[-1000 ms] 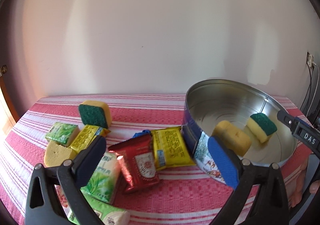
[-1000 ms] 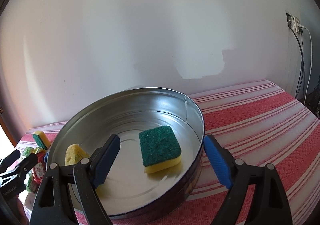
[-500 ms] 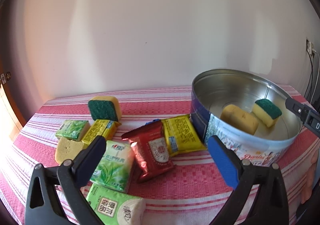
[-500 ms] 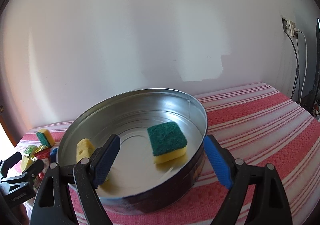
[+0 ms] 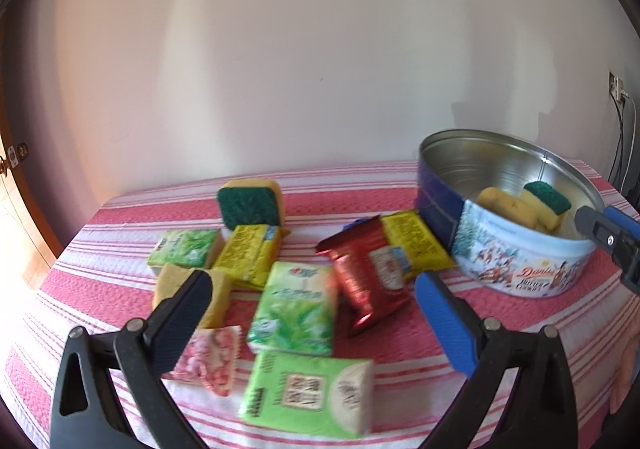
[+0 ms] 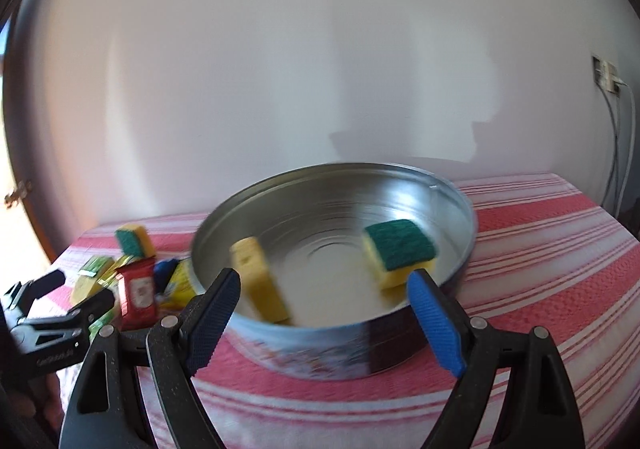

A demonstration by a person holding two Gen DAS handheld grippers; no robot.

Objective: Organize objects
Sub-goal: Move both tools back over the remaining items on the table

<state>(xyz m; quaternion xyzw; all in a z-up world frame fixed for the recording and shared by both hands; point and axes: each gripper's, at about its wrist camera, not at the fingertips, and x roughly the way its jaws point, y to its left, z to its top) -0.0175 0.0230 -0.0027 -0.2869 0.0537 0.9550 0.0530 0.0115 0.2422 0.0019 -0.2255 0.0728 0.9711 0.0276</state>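
Now both the left gripper (image 5: 308, 303) and the right gripper (image 6: 324, 311) stand wide apart, holding nothing; the round tin (image 6: 460, 201) contains two sponges (image 6: 400, 251).

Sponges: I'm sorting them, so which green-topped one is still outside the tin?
The sponge standing at the table's back, behind the packets; the other lies inside the tin.

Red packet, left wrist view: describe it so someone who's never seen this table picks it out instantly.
Start at the round tin on the right of the striped cloth. Just left of it a yellow packet leans on the tin's wall; the red packet lies partly over that one. It is the only shiny, crinkled red foil wrapper in the pile: its neighbours are green, yellow or pink.
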